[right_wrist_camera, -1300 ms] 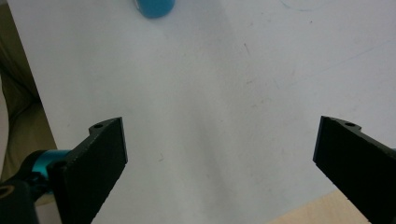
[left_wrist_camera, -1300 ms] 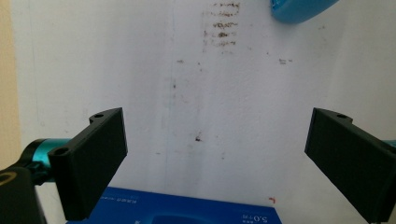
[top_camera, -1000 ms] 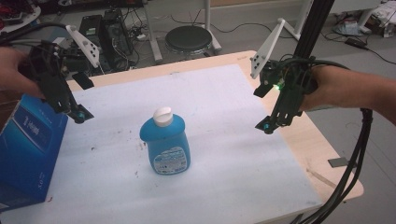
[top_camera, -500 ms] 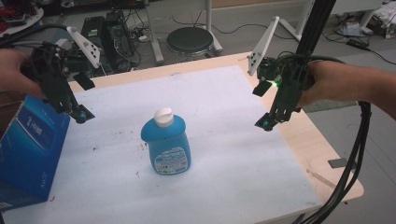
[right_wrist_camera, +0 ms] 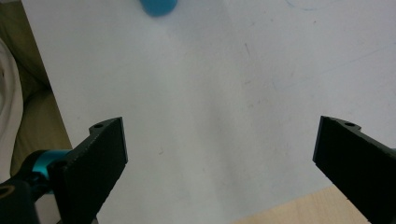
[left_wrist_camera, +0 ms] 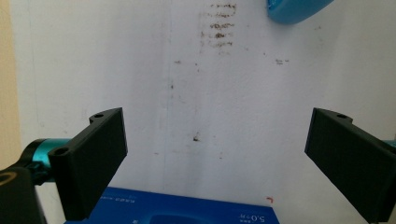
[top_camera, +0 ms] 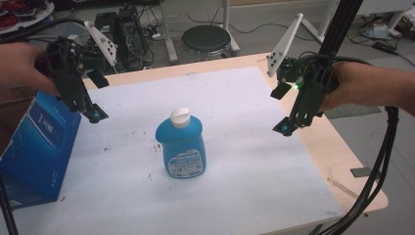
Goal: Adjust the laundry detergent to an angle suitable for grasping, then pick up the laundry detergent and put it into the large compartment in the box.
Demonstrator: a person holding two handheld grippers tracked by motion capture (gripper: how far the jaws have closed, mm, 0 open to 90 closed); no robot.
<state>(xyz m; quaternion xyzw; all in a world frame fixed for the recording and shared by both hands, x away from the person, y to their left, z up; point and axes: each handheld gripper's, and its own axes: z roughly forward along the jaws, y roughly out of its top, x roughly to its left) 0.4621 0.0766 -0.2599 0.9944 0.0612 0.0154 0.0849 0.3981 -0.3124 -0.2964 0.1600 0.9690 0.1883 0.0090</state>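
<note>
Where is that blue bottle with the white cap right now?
In the high view the blue bottle stands upright near the middle of the white sheet, between the two grippers, with the blue box off to its left.

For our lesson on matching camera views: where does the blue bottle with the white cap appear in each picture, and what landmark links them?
High view: the blue bottle stands upright at the middle of the white sheet.
Left gripper view: its blue edge at the top, right of centre.
Right gripper view: a blurred blue part at the top, left of centre.
Shared landmark: the white sheet.
</note>
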